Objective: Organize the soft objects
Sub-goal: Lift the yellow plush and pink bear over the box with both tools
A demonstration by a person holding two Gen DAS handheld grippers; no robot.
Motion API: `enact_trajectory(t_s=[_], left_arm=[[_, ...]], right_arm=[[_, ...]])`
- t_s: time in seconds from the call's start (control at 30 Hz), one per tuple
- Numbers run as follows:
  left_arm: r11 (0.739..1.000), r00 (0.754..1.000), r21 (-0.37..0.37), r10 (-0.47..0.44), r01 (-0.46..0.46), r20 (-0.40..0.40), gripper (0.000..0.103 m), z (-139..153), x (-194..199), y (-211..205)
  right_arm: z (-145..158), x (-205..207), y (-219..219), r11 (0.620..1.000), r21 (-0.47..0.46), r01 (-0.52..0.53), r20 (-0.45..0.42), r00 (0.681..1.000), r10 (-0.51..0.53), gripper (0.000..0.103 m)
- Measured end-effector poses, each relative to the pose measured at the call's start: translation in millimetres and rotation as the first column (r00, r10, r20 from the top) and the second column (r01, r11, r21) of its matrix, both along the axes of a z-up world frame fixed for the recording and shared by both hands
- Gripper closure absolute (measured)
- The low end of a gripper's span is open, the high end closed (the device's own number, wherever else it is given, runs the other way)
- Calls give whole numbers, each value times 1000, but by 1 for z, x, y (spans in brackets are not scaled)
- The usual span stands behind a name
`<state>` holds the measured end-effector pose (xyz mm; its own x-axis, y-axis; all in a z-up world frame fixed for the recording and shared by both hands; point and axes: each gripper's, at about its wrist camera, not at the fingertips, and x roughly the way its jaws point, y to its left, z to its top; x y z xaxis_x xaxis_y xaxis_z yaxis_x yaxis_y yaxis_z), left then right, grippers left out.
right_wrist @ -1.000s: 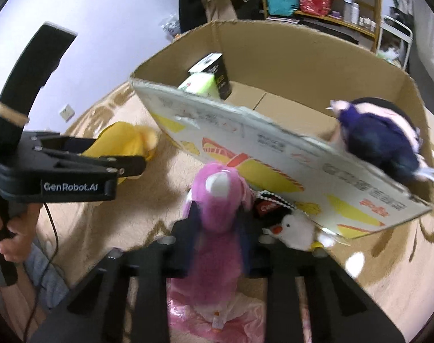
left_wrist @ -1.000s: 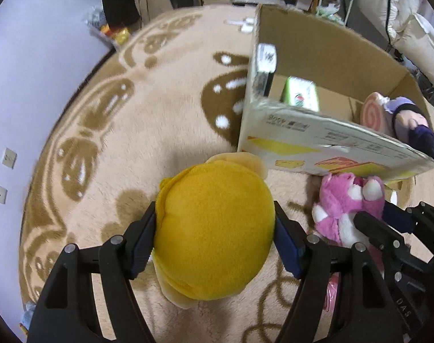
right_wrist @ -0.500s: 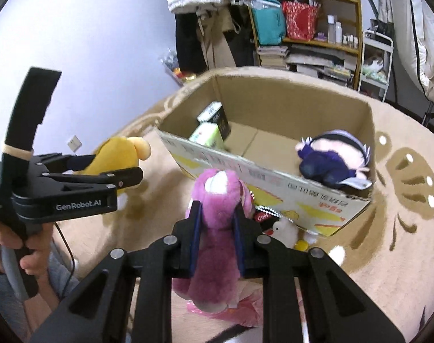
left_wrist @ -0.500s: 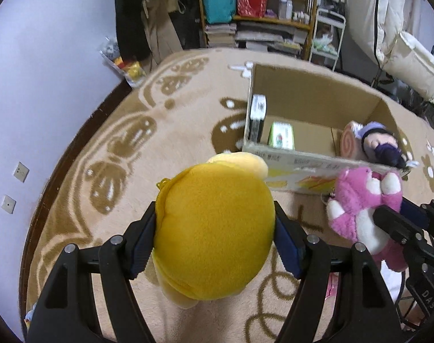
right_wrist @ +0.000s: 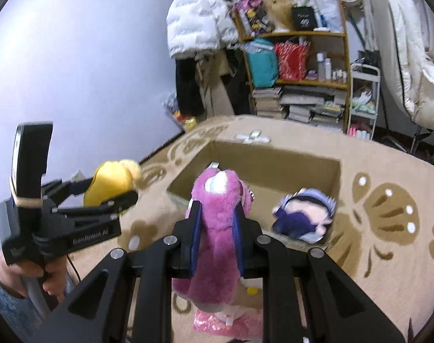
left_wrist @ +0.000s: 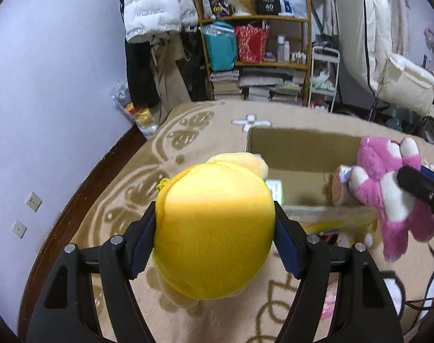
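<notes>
While the left gripper [left_wrist: 214, 240] is clenching a yellow plush [left_wrist: 217, 228] at the lower centre of its frame, the right gripper [right_wrist: 217, 237] is squeezing a pink plush [right_wrist: 217, 228] in front of the cardboard box [right_wrist: 274, 165], where a dark-haired doll [right_wrist: 302, 217] is lying at centre right.

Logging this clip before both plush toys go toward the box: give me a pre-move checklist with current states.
1. Left claw clamped on the yellow plush: ok, pads press both sides.
2. Right claw clamped on the pink plush: ok, squeezed between the pads.
3. Both toys lifted clear of the rug: ok.
4. Cardboard box open on top: ok.
5. Free floor space inside the box: ok; the purple-haired doll fills only the near right corner.
6. Toys above the opening: cannot tell.
7. Claws apart from each other: ok.
</notes>
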<state>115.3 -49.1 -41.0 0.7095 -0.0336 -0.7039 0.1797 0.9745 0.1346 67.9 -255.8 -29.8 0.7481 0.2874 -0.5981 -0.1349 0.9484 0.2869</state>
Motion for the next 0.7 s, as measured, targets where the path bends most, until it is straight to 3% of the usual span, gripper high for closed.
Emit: enact_trajectory(t_s=[0.33,0.5,0.7], left_arm=[[999,996,-13,-35,36,79,30,25,20,-14],[995,993,-84,-44,53,107,30,33,30,-21],[994,990,-50,-88,93,108,30,32,46,-43]], right_arm=[[19,16,-29,996,30,83,75,994,-85,82],[24,28,-34,995,24,98,98,990,-100,82],[24,44,-35,995,7,96,107,990,-96,81]])
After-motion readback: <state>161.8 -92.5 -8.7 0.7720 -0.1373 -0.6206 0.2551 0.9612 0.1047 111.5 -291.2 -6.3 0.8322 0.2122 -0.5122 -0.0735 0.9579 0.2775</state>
